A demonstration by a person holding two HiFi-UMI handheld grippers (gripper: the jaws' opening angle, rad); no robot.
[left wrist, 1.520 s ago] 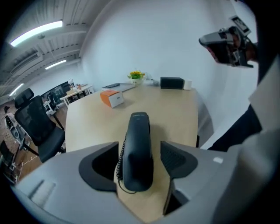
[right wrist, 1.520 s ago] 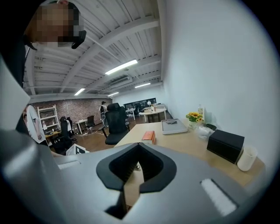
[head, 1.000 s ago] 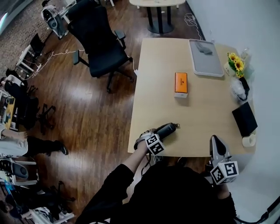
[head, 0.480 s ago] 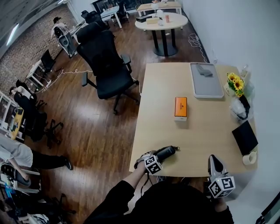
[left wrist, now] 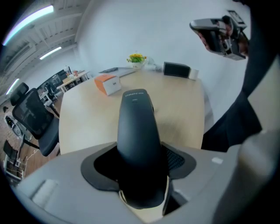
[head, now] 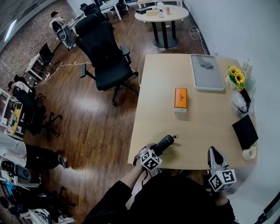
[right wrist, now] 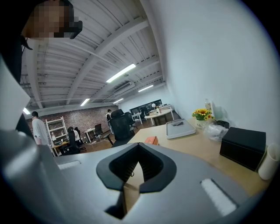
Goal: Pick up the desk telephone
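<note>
Clamping: the left gripper (left wrist: 140, 165) has its jaws closed on the black telephone handset (left wrist: 137, 131), with one pad on each flank.
Handset place: it sits at the near left corner of the table (head: 199, 122), its far end pointing out over the top. Whether it touches the wood cannot be told.
Right gripper (right wrist: 138, 168): its jaws stand a narrow gap apart with nothing between them, held off the table's near right edge.
Surface: the pale wood top bears an orange box (head: 180, 97) near the middle and a grey tray (head: 206, 68) at the far end. Yellow flowers (head: 236, 75), a black box (head: 244, 131) and a white cup (head: 249, 152) stand along the wall side.
Room: a black office chair (head: 103, 48) stands on the dark wood floor (head: 87, 109) off the table's far left corner, and a round white table (head: 162, 13) lies beyond. A brick wall (right wrist: 85, 116) and strip lights (right wrist: 120, 73) show in the right gripper view.
</note>
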